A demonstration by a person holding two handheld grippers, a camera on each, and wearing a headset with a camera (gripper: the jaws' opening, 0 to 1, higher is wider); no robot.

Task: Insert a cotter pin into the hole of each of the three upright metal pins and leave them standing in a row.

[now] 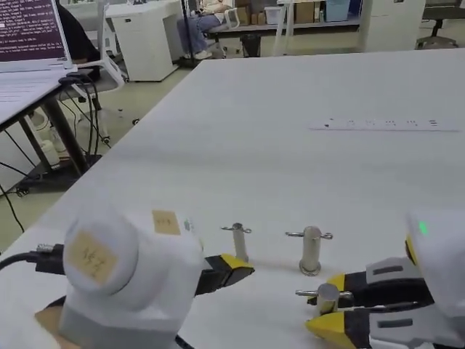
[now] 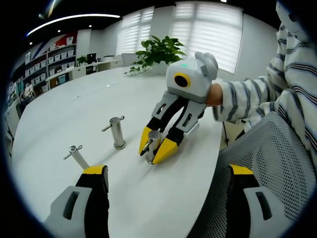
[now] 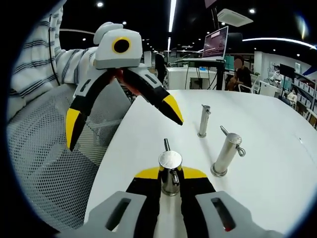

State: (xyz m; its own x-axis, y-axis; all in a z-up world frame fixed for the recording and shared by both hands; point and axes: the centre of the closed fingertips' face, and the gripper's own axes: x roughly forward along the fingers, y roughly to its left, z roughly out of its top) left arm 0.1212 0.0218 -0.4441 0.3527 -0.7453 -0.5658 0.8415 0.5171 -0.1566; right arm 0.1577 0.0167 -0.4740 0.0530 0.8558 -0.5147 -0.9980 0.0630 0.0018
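Head view, looking down on a white surface (image 1: 305, 145) with three short upright metal pins near its front edge. Two stand free side by side, the first pin (image 1: 238, 247) and the second pin (image 1: 311, 252). Each has a thin cotter pin (image 1: 237, 229) crossing its top like a small horizontal bar. The third pin (image 1: 327, 296) sits nearer the person, just in front of the second pin and out of line with the pair. The right tool (image 1: 328, 303) grips it around the shaft, yellow-tipped jaws narrowed onto it. Right gripper view shows a wire poking out behind its round cap, so its own cotter pin appears to be in place. Whether its foot touches the surface cannot be told. The left tool (image 3: 125, 135) hangs near the first pin with its jaws spread wide, holding nothing. The pins look like solid, smooth metal: stiff, fairly heavy for their size and probably slippery between hard jaws. Each stands on a small flared foot (narrow enough that a sideways nudge could topple it). The safest hold seems to be square across the middle of the shaft, below the cross-hole, so the wire is not pressed. The cotter pins look light and springy, likely to bend if squeezed, and best taken by the looped head. What seems left is setting the third pin down in line with the other two.
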